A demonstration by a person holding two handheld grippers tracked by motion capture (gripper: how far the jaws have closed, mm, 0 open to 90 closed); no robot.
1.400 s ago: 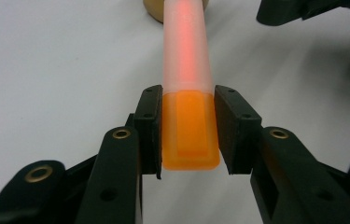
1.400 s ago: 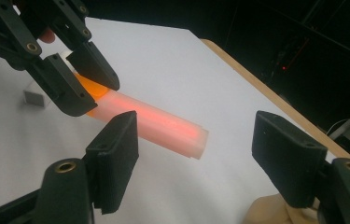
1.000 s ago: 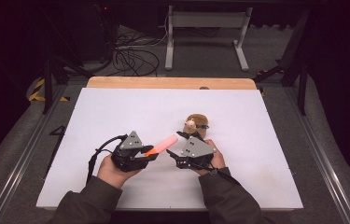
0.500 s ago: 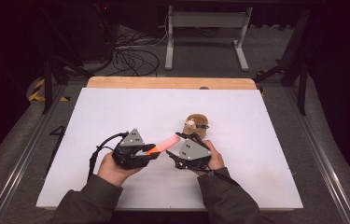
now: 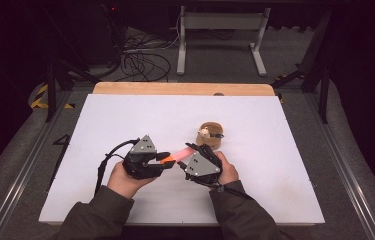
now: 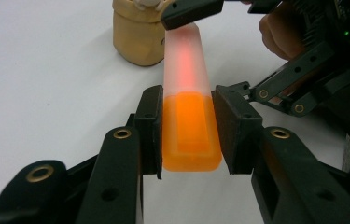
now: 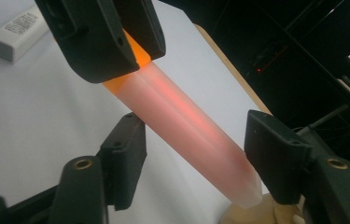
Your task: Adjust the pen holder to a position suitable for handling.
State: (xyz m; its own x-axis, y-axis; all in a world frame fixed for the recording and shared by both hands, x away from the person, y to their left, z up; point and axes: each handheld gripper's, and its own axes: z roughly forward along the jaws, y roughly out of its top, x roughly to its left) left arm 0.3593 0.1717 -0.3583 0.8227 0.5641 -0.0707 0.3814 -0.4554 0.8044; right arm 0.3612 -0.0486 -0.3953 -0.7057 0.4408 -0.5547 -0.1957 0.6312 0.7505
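Left gripper view: left gripper [image 6: 189, 133] clamps the orange end of a pink stick [image 6: 186, 84], while right gripper [image 7: 189, 168], jaws just closing, straddles its frosted end without touching.

Your orange stick [image 6: 189, 121] looks like smooth plastic under a frosted, translucent cap [image 7: 196, 135]; the tabletop [image 5: 125, 120] is matt white, wood-edged at the far side.
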